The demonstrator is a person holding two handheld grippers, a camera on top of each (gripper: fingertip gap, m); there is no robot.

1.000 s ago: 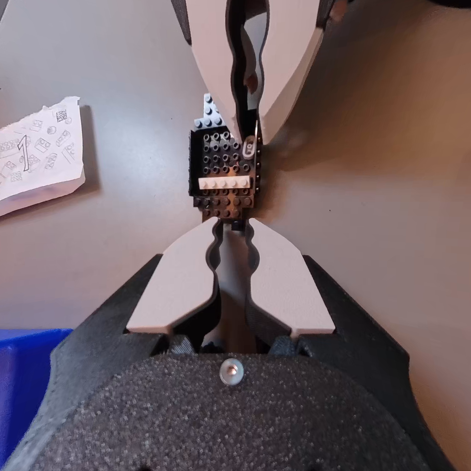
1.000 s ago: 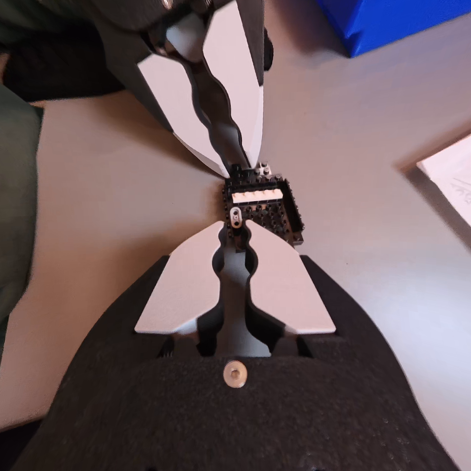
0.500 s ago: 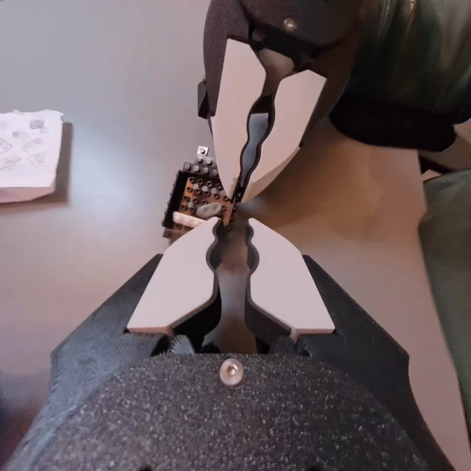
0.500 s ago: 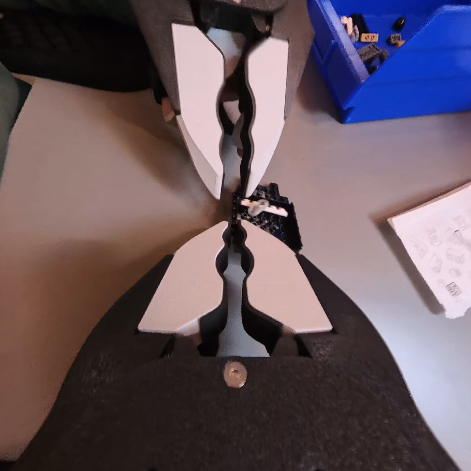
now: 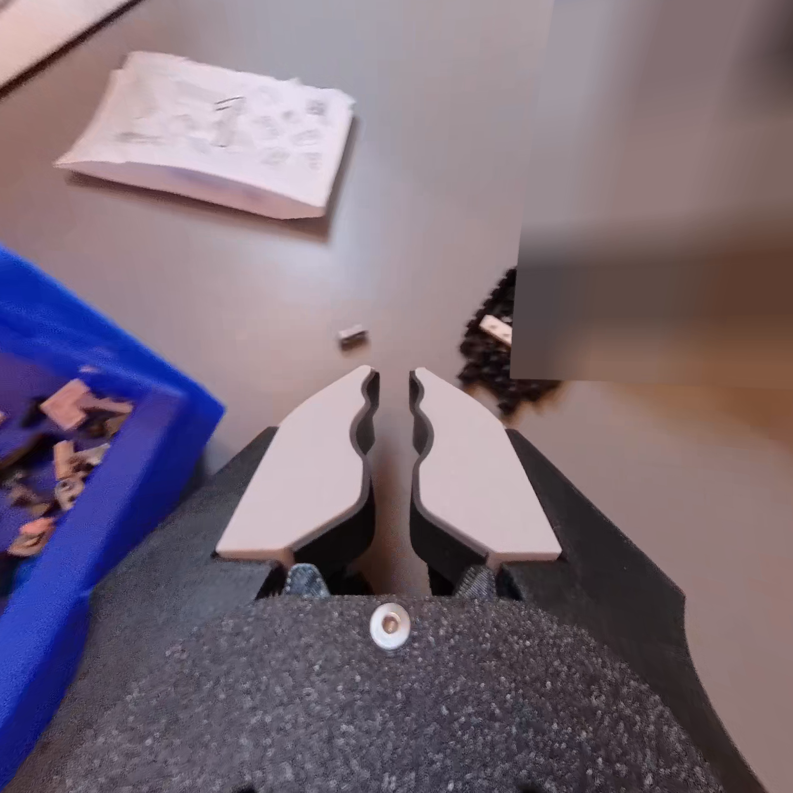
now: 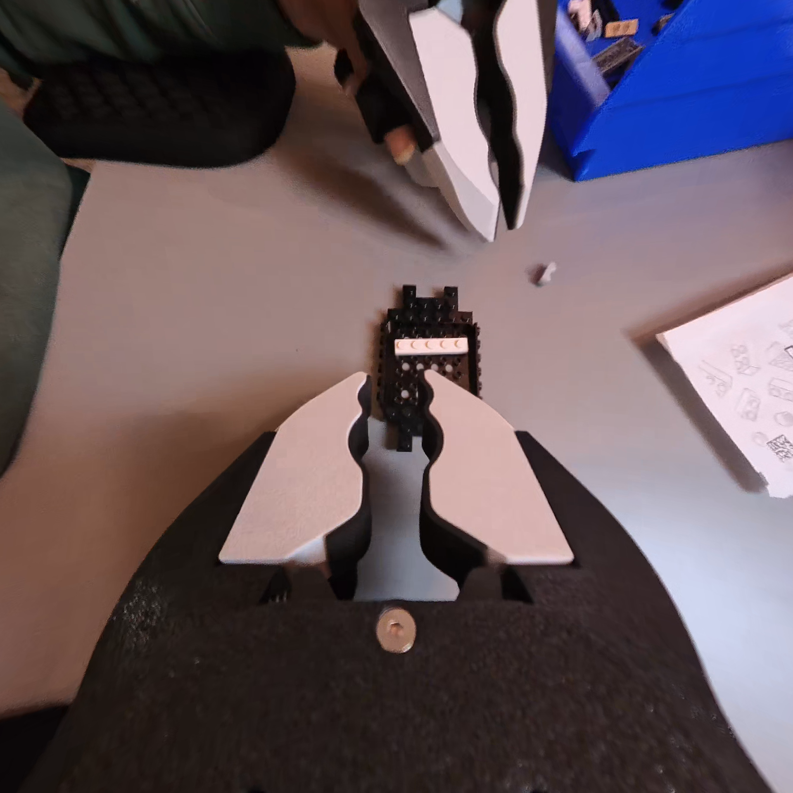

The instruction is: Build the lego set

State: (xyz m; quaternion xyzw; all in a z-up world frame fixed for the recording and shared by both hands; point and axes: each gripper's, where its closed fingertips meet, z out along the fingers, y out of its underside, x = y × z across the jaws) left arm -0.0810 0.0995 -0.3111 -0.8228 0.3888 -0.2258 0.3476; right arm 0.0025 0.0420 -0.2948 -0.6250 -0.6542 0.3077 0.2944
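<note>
Table (image 6: 214,300): grey, matte, bears everything listed below.

Bin (image 5: 141,463): blue plastic, at the left edge of the left wrist view, holding a jumble of small loose pieces in tan and dark tones; blurred. In the right wrist view it sits at the far right corner (image 6: 686,107), just behind the left gripper.

Right gripper (image 6: 397,377): pale fingers on a black body, jaws parted to a moderate gap, empty. Its tips straddle the near end of the model; whether they touch it cannot be told.

Left gripper (image 5: 394,373): same build, jaws a narrow gap apart, nothing between them. It hangs above the table, clear of the model. A fingertip of the person's hand (image 6: 401,148) shows at its side.

Paper (image 5: 214,133): white printed sheet, flat on the table, well beyond the left gripper; seen at the right edge of the right wrist view (image 6: 738,394).

Model (image 6: 429,364): black studded plates with low side walls, flat on the table directly ahead of the right gripper. In the left wrist view it lies to the right (image 5: 489,356), partly covered by a blur patch.

White plate (image 6: 430,346): one stud wide, set crosswise on the model.

Grey piece (image 5: 352,334): small, loose on the table between model and paper, just ahead of the left gripper's tips (image 6: 544,273).
</note>
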